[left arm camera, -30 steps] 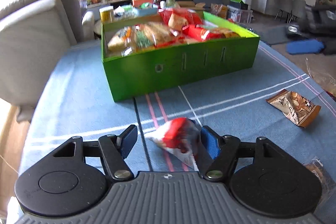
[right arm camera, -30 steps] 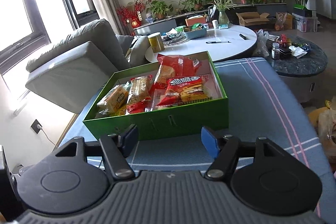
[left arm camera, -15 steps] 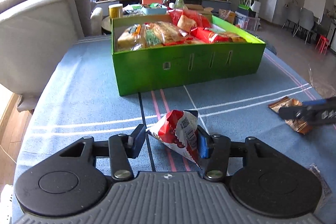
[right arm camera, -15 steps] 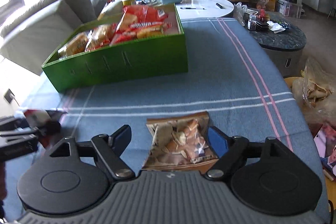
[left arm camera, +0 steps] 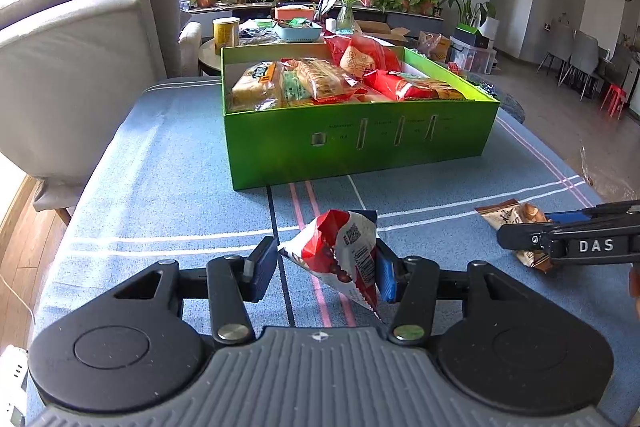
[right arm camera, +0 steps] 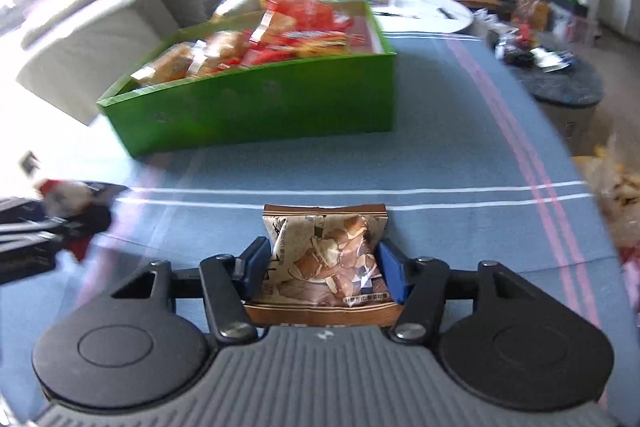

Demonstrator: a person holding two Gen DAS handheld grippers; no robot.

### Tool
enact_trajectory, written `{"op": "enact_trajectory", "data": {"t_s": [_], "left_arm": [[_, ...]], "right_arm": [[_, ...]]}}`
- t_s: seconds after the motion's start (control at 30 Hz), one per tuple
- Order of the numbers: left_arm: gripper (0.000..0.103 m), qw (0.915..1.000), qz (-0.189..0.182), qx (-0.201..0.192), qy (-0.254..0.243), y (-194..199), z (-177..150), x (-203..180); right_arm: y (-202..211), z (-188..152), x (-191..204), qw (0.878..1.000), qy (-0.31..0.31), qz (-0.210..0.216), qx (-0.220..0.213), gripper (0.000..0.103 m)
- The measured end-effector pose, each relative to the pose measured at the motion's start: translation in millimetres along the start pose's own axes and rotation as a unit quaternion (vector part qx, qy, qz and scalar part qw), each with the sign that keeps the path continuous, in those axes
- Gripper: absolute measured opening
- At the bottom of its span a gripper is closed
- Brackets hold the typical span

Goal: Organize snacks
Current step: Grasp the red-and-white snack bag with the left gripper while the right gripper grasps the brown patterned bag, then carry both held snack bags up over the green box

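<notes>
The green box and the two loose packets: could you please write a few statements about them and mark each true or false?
1. The green box already holds several snack packets. True.
2. The red packet sits between the jaws of the left gripper. True.
3. The brown packet lies inside the box. False: it is on the blue cloth, between the jaws of the right gripper.
4. The box has a lid on it. False: it is open at the top, with the snacks showing.
5. The cloth has white and pink stripes. True.
</notes>
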State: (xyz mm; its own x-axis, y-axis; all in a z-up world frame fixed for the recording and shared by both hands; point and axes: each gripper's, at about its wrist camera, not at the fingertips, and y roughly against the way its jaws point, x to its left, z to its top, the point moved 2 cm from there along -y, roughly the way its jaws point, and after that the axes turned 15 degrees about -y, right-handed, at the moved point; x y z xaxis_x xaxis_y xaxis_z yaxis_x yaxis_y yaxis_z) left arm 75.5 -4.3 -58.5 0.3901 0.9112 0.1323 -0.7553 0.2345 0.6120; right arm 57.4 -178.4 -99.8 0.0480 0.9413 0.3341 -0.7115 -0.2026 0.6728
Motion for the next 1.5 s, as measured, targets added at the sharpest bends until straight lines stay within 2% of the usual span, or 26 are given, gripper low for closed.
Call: {"op": "enact_trajectory", "data": {"t_s": [0.2, 0.4, 0.73, 1.5], "left_arm": [[0.047, 0.9999, 0.006, -0.009, 0.010, 7.5, 1.5, 4.6], [0.047, 0.9997, 0.012, -0.012, 0.015, 10.8, 2.5, 6.5], [0.047, 0.9997, 0.010, -0.010, 0.018, 11.2, 3.7, 6.1], [0.047, 0.9993, 0.020, -0.031, 0.002, 8.3, 35.1, 11.4]], "right_arm": [[10.9, 2.5, 20.7, 0.999, -0.002, 0.043, -0.019, 0.078], [13.8, 4.3, 29.3, 0.998, -0.006, 0.063, -0.020, 0.078], [18.7, 6.3, 36.2, 0.997, -0.007, 0.076, -0.020, 0.078], [22.4, 33.5, 59.8, 0.994, 0.003, 0.105, -0.043, 0.078]]}}
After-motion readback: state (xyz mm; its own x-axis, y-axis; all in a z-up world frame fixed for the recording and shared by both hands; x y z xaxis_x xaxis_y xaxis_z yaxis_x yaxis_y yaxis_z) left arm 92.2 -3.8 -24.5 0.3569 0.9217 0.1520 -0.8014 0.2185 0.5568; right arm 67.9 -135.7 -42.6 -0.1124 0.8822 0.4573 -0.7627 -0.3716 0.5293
